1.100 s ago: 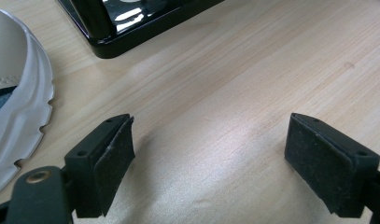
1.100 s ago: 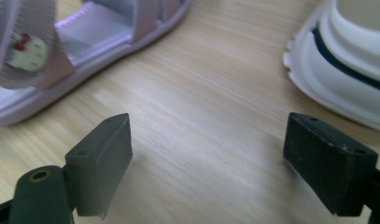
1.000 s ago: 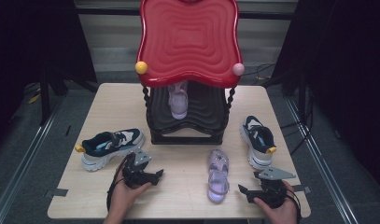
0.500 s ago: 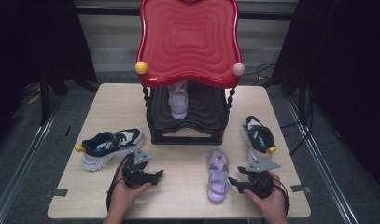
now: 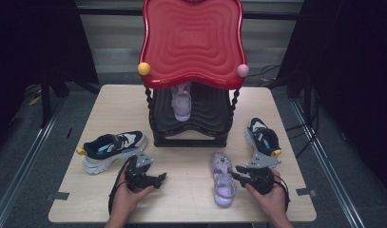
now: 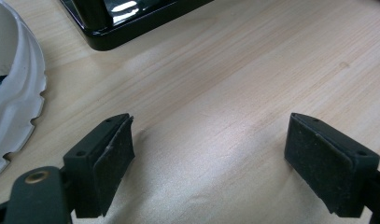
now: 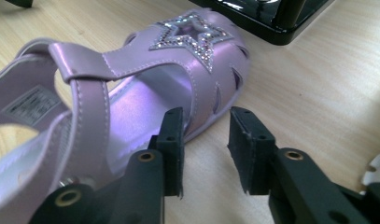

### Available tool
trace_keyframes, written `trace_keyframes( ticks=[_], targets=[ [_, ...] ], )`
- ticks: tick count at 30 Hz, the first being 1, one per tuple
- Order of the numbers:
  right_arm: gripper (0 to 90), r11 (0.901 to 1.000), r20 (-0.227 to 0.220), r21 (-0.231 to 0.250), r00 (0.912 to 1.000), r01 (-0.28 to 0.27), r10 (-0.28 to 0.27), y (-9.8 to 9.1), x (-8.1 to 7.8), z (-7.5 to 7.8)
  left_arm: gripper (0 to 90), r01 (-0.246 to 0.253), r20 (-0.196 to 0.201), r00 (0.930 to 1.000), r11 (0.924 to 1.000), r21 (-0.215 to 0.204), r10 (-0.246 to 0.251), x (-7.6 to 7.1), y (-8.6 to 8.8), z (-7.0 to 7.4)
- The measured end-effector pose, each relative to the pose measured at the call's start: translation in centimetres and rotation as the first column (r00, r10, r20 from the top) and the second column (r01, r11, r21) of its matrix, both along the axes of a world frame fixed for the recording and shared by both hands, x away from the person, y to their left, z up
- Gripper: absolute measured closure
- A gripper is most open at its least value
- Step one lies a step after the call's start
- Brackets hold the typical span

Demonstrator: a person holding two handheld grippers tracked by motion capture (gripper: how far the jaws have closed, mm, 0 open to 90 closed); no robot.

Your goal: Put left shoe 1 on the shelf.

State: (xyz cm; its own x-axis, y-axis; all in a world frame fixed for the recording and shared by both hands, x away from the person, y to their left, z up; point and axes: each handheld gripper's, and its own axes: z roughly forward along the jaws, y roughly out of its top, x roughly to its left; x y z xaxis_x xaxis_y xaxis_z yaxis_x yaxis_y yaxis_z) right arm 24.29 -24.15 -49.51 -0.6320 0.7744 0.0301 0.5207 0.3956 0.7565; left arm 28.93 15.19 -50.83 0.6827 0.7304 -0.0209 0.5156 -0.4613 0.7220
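A lilac sandal [image 5: 223, 178] with a glitter star [image 7: 192, 35] lies on the wooden table [image 5: 191, 156], toe toward the shoe rack. My right gripper [image 5: 236, 172] sits at its right side. Its jaws have just been closing and now straddle the sandal's side wall [image 7: 204, 116]: one pad is over the insole and the other outside, with a sliver of table still showing beside the wall. My left gripper [image 5: 159, 178] rests open on bare wood [image 6: 208, 135], with nothing between its pads. The matching lilac sandal [image 5: 182, 102] stands on the rack's lower shelf.
The rack has a red wavy top [image 5: 191, 42] and a black base [image 5: 191, 140] at mid-table. A navy and white sneaker [image 5: 112, 149] lies left of my left gripper, its white sole [image 6: 10, 93] close by. Its partner [image 5: 262, 140] lies behind my right gripper.
My right gripper has slid left to the lilac sandal's side, and its jaws have narrowed from wide apart. The left hand and gripper have stayed put.
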Motion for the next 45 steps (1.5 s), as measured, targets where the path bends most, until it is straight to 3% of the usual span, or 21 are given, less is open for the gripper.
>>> trace_keyframes(
  ticks=[11,13,19,27,29,30,33,40,45],
  targets=[
    [85.2,0.9992,-0.001,0.0,0.9992,-0.041,0.041,0.4,1.0,0.0,15.0,0.0,0.0,1.0,1.0,0.001,0.0,0.0,0.0,0.0],
    [87.6,0.9983,-0.006,0.018,0.9984,-0.056,0.056,0.5,1.5,0.1,15.0,0.0,0.0,1.0,1.0,0.0,0.0,0.0,0.0,0.0],
    [88.3,0.9972,-0.016,0.032,0.9976,-0.067,0.068,0.5,2.2,0.2,15.1,0.0,0.0,1.0,1.0,0.0,0.0,0.0,0.0,0.0],
    [88.3,0.9948,0.006,0.022,0.995,-0.1,0.1,1.4,3.6,0.2,15.0,0.0,0.0,1.0,1.0,0.0,0.0,0.0,0.0,0.0],
    [84.2,0.9951,0.009,0.027,0.9954,-0.096,0.095,1.5,3.8,0.1,15.0,0.0,0.0,1.0,1.0,0.001,0.0,0.0,0.0,0.0],
    [72.0,0.9968,0.028,0.019,0.9966,-0.078,0.077,1.3,3.8,0.1,15.1,0.0,0.0,1.0,1.0,0.0,0.0,0.0,0.0,0.0],
    [56.4,0.9975,0.019,0.051,0.9987,-0.048,0.047,0.4,3.5,0.4,15.0,0.0,0.0,1.0,1.0,0.0,0.0,0.0,0.0,0.0],
    [49.3,0.999,0.038,0.004,0.9983,-0.044,0.044,-0.9,1.6,1.2,15.0,0.0,0.0,1.0,1.0,0.001,0.0,0.0,0.0,0.0],
    [49.0,0.9991,0.028,0.015,0.9988,-0.041,0.04,-1.6,0.9,1.6,15.1,-0.002,0.0,1.0,1.0,-0.001,0.002,0.0,0.0,0.0]
  ],
)
